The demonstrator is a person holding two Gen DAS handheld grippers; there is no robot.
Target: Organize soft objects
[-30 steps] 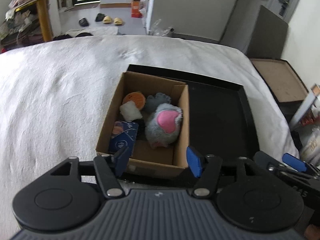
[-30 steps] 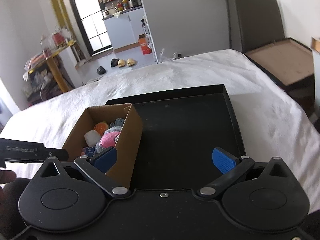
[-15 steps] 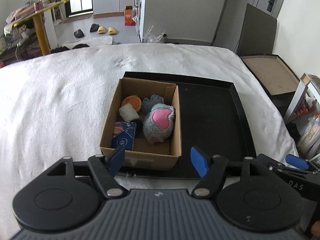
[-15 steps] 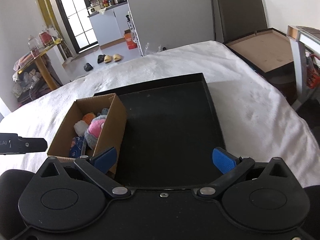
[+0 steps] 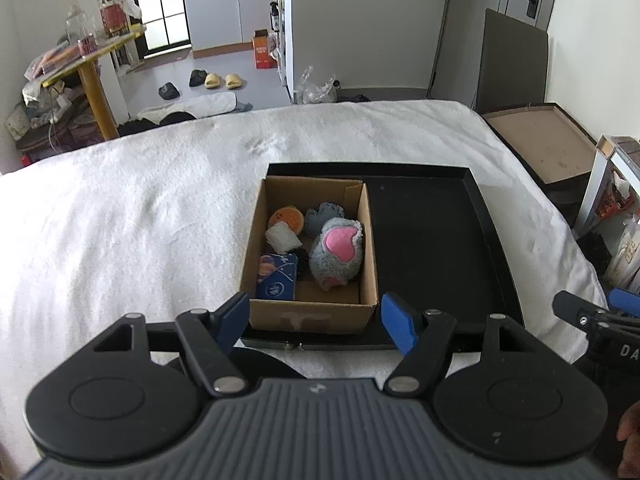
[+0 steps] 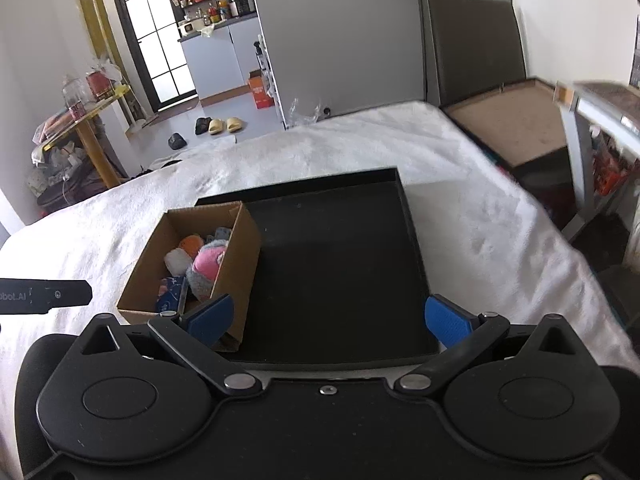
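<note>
A cardboard box (image 5: 308,316) is sitting in the left part of a black tray (image 5: 492,248), holding the soft toys (image 5: 338,250). The left gripper (image 5: 314,318) and right gripper (image 6: 328,320) are hovering near it, jaws apart, gripping nothing.

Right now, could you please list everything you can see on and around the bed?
cardboard box: one, brown, open, in the tray's left part
tray: one, black, on the bed
grey plush: one, pink heart patch, in the box
small grey plush: one, behind it
orange toy: one, box's far left
white soft piece: one, beside it
blue packet: one, box's near left
bed cover: one, white
slippers: a yellow pair, on the floor
left claw: open, empty
right claw: open, empty
</note>
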